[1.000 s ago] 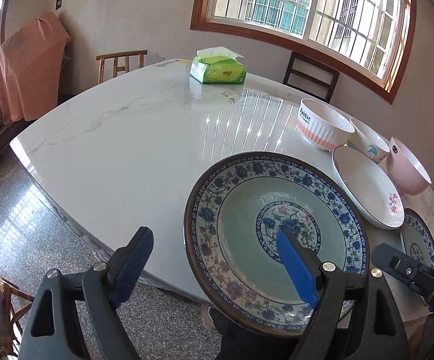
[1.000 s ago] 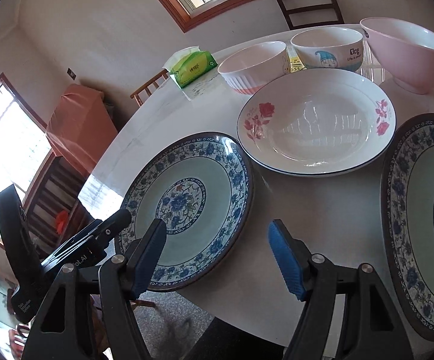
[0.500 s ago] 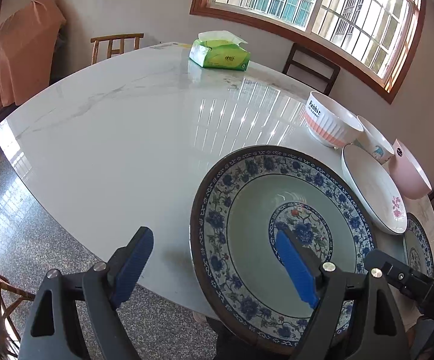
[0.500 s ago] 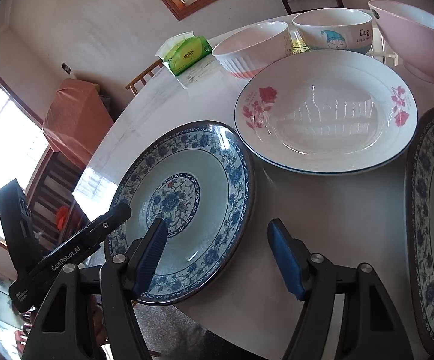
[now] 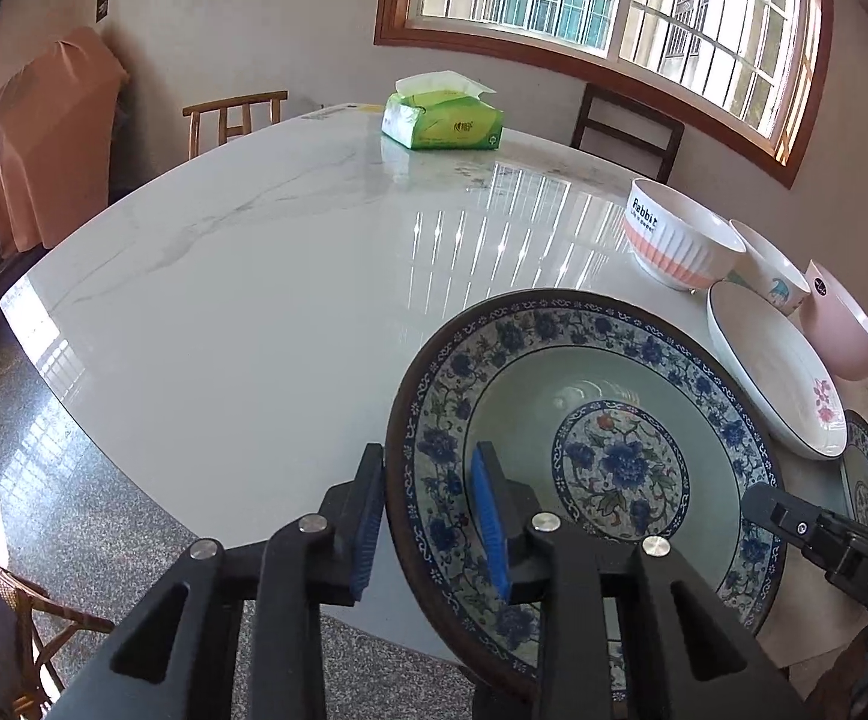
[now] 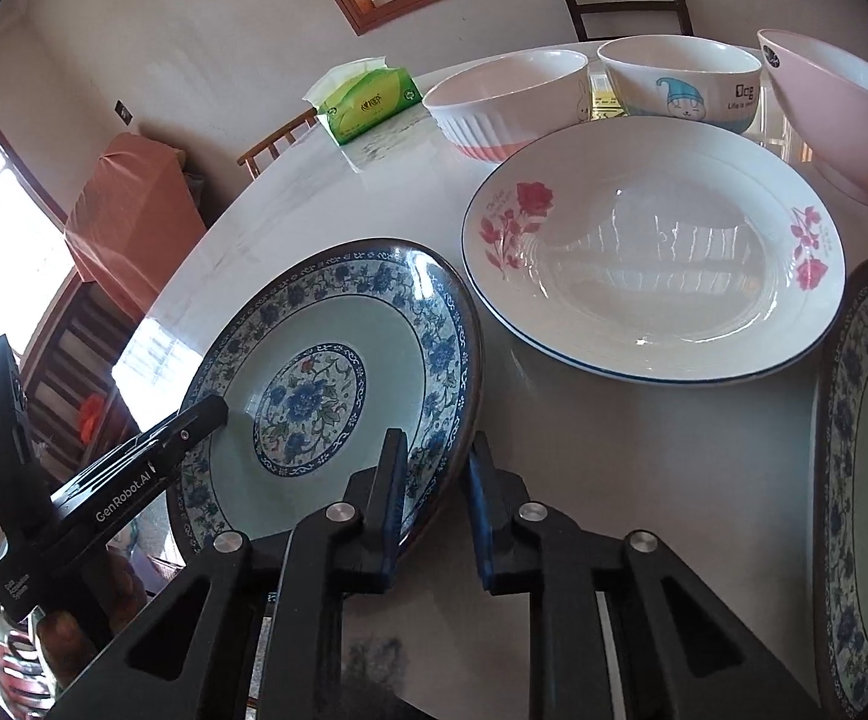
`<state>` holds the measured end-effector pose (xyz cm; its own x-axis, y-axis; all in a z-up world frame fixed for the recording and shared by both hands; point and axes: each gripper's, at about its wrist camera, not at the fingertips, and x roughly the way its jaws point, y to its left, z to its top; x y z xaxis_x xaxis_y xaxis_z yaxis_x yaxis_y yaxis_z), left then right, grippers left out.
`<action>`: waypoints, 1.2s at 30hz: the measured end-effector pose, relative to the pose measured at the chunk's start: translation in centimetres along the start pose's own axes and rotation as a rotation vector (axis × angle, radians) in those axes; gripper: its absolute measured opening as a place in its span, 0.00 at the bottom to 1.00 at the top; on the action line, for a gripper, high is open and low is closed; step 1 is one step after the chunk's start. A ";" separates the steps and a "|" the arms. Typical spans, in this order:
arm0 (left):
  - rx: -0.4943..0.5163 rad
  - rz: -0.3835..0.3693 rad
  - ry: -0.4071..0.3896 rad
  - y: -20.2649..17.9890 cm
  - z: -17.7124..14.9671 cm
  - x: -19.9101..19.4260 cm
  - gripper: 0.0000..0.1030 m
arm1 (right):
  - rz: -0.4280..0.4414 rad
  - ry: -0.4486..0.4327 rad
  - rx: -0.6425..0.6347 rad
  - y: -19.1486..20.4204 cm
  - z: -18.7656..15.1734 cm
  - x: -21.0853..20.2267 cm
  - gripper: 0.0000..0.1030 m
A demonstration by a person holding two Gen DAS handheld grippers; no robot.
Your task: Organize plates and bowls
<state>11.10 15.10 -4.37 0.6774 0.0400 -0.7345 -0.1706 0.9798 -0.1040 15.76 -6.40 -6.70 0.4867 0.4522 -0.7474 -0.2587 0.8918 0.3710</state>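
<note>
- Now our left gripper (image 5: 428, 516) has its fingers (image 5: 490, 531) clamped on the rim of the blue plate (image 5: 590, 462): one finger lies on the upper face, the other sits under and outside the rim.
- Meanwhile our right gripper (image 6: 434, 507) pinches the opposite side of that same plate (image 6: 326, 384), with its left finger on the inner face and its right finger just outside the dark edge.
- We see the plate at the near edge of the bench (image 5: 242, 300), tilted, its near part hanging past that edge over the floor.
- Just beyond it lies the rose plate (image 6: 653, 252), its rim close to the blue one; we cannot tell whether they touch.
- Behind the rose plate, toward the far edge, stand three bowls in a row: the ribbed bowl (image 6: 509, 105), the cartoon bowl (image 6: 683, 81) and the pink bowl (image 6: 842, 114).
- At the right edge, a second blue plate (image 6: 866, 468) lies flat, partly cut off in both views.
- Farther off, a green tissue pack (image 5: 443, 120) sits near the far edge.
</note>
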 end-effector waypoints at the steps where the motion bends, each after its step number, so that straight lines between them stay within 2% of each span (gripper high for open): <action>1: 0.016 0.032 -0.019 -0.1 0.1 -0.2 0.18 | -0.005 -0.002 -0.007 0.2 0.0 0.0 0.18; 3: 0.023 0.060 -0.033 0.0 0.3 -0.4 0.14 | -0.005 -0.005 -0.008 0.4 0.2 0.3 0.18; 5: 0.003 0.047 -0.025 0.7 0.6 -0.2 0.14 | -0.003 -0.009 -0.004 0.6 0.5 0.5 0.18; 16: -0.074 0.076 -0.015 4.3 2.4 0.6 0.11 | 0.004 -0.024 -0.080 3.8 1.8 2.1 0.18; 23: -0.116 0.081 -0.034 5.8 2.4 0.5 0.11 | 0.027 0.007 -0.074 4.3 1.8 3.3 0.19; 24: -0.125 0.070 -0.031 6.0 2.5 0.6 0.14 | 0.031 0.003 -0.073 4.4 1.8 3.3 0.20; 25: -0.141 0.068 -0.018 6.2 2.6 0.8 0.26 | 0.027 0.004 -0.082 4.5 1.7 3.2 0.21; 27: -0.185 0.069 -0.015 6.9 2.5 0.5 0.41 | 0.027 0.000 -0.092 4.6 1.5 2.8 0.22; 29: -0.211 0.053 -0.049 7.5 2.3 -0.5 0.46 | 0.028 -0.030 -0.099 4.3 1.3 1.6 0.24; 31: -0.234 0.060 -0.050 7.8 2.3 -1.7 0.66 | 0.027 -0.079 -0.102 3.6 0.9 -0.5 0.28; 33: -0.264 0.018 -0.053 7.7 1.9 -3.2 0.68 | 0.037 -0.118 -0.078 2.3 0.2 -2.9 0.30; 36: -0.285 -0.118 -0.102 6.2 0.3 -6.2 0.73 | 0.002 -0.183 -0.030 -0.5 -1.3 -7.0 0.38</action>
<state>6.07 20.96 -0.31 0.7703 -0.0375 -0.6366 -0.2703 0.8850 -0.3791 11.42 -10.06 -2.40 0.6290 0.4513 -0.6330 -0.2837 0.8914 0.3535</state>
